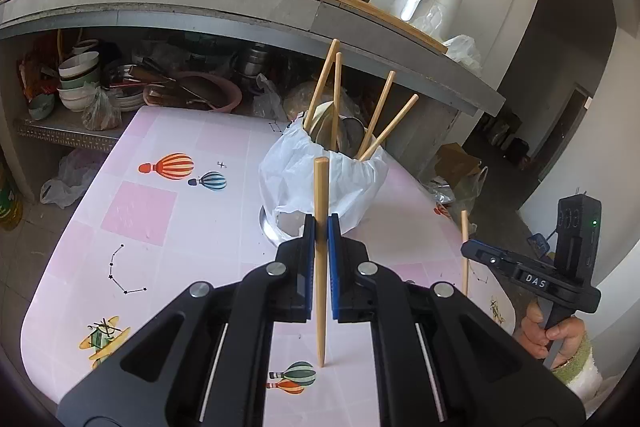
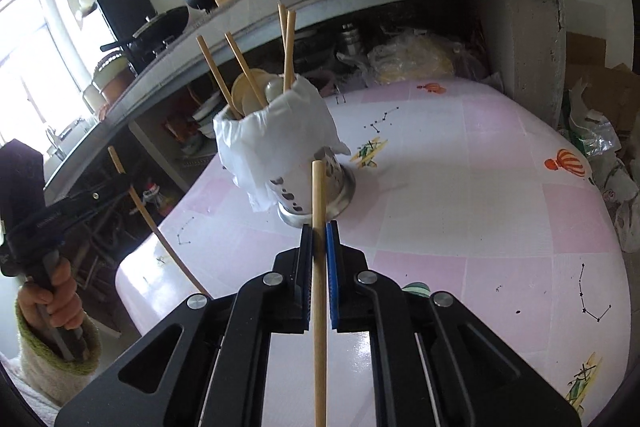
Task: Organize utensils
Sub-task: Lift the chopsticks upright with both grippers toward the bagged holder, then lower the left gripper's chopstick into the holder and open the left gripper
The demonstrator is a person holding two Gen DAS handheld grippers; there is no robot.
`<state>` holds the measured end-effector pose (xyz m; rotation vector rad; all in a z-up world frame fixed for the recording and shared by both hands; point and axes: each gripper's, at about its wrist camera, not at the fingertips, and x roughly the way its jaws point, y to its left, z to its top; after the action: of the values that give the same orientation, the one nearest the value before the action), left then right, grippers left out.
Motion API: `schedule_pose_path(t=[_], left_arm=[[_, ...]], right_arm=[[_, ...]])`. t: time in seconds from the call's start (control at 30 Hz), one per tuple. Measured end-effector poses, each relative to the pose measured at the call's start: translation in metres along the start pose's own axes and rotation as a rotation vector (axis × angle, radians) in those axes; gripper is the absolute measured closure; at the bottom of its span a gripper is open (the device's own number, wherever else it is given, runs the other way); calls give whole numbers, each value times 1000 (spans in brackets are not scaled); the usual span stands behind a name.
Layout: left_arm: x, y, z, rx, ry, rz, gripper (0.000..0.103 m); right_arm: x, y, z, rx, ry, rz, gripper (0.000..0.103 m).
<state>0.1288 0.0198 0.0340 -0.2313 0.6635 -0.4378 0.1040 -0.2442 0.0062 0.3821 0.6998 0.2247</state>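
On the pink table, the rounded near edge is curving below both grippers, and wide bare room is lying to the left of the holder in the left wrist view and to its right in the right wrist view. Behind the table, a grey counter is overhanging a crowded shelf, closing off the far side.

The left gripper is sitting clamped on one chopstick, which is standing near upright with its pointed tip just above or touching the table; which one cannot be told. The right gripper is sitting clamped on a second chopstick, also near upright, with its lower end running out of the picture. Each gripper is showing in the other's view, held by a hand in a fuzzy green-edged sleeve.

Count: two chopsticks are being held, one per gripper. Four more chopsticks are leaning in the holder, together with pale spoon-like utensils, whose number cannot be told.

The chopsticks are plain light wood, slender, tapering to a point. The holder is a shiny metal cylinder with round holes and a flared base, standing upright near the table's middle, draped in a thin crinkled white plastic bag. The tabletop is glossy, printed with balloons, planes and star patterns.
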Motion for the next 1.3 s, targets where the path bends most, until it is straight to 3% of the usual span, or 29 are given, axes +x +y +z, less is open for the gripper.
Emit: schedule_pose_path(t=[0.3, 0.7, 0.93, 1.3], left_arm=[[-17, -8, 27, 13, -74, -24, 97], [-50, -38, 148, 106, -364, -51, 97], [-3, -40, 177, 146, -330, 46, 97], [59, -22, 154, 137, -205, 70, 97]], right_arm=[[-31, 8, 13, -2, -80, 36, 96], [-33, 11, 16, -10, -96, 56, 96], [-30, 6, 17, 3, -84, 44, 96], [-26, 1, 19, 11, -71, 35, 96]])
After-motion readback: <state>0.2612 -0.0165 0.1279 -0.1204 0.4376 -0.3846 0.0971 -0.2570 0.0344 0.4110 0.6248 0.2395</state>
